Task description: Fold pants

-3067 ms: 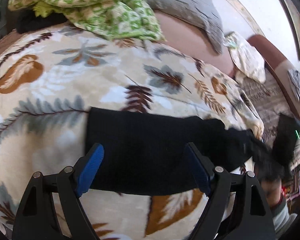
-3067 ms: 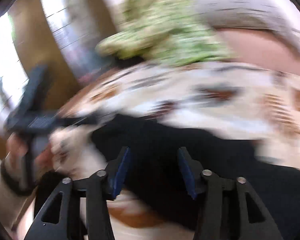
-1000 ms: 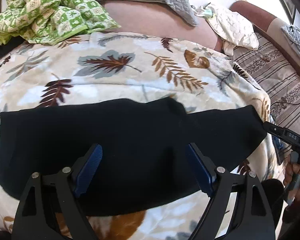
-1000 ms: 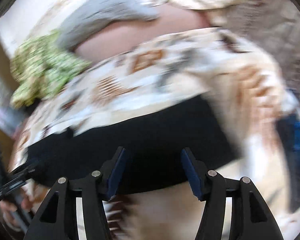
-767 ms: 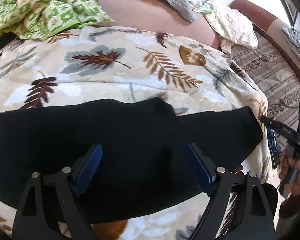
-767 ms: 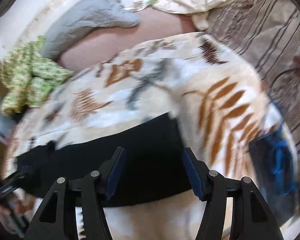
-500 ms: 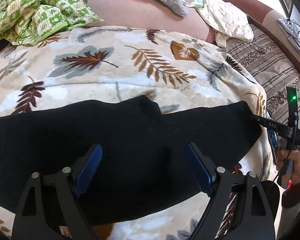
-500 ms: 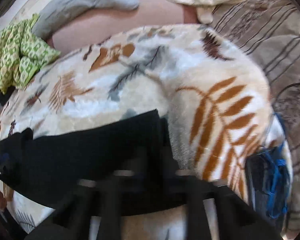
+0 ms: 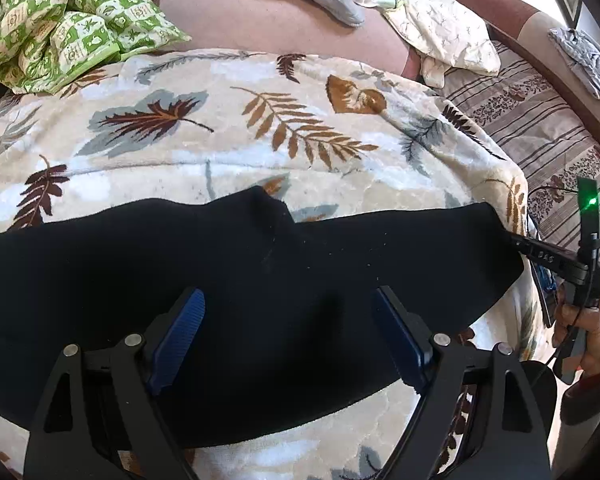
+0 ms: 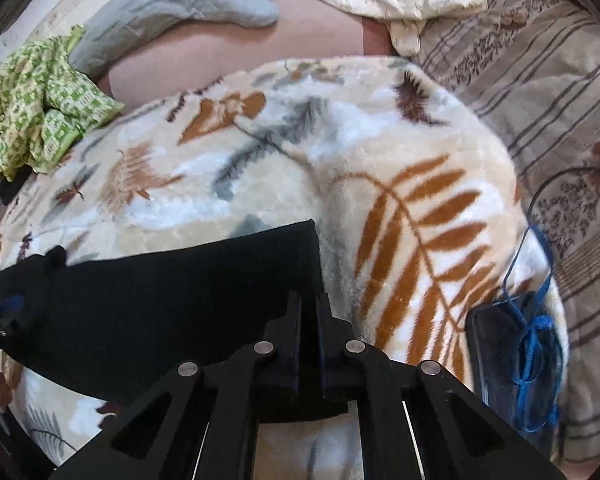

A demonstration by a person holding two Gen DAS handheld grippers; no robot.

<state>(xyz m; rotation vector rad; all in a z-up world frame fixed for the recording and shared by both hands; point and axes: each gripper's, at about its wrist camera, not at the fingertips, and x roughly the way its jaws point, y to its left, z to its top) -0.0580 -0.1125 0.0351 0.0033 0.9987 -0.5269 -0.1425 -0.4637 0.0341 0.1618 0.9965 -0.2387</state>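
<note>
Black pants (image 9: pixel 240 280) span leaf-print blanket (image 9: pixel 220 140); green cloth (image 9: pixel 60 20) lies beyond.

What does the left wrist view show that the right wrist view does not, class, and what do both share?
Left wrist only: the open left hand-held gripper over the pants' middle, and the hand holding the other tool. Right wrist only: the right hand-held gripper shut on the pants' end, and a dark pouch with blue cord. Shared: black pants, leaf-print blanket, green checked cloth.
</note>
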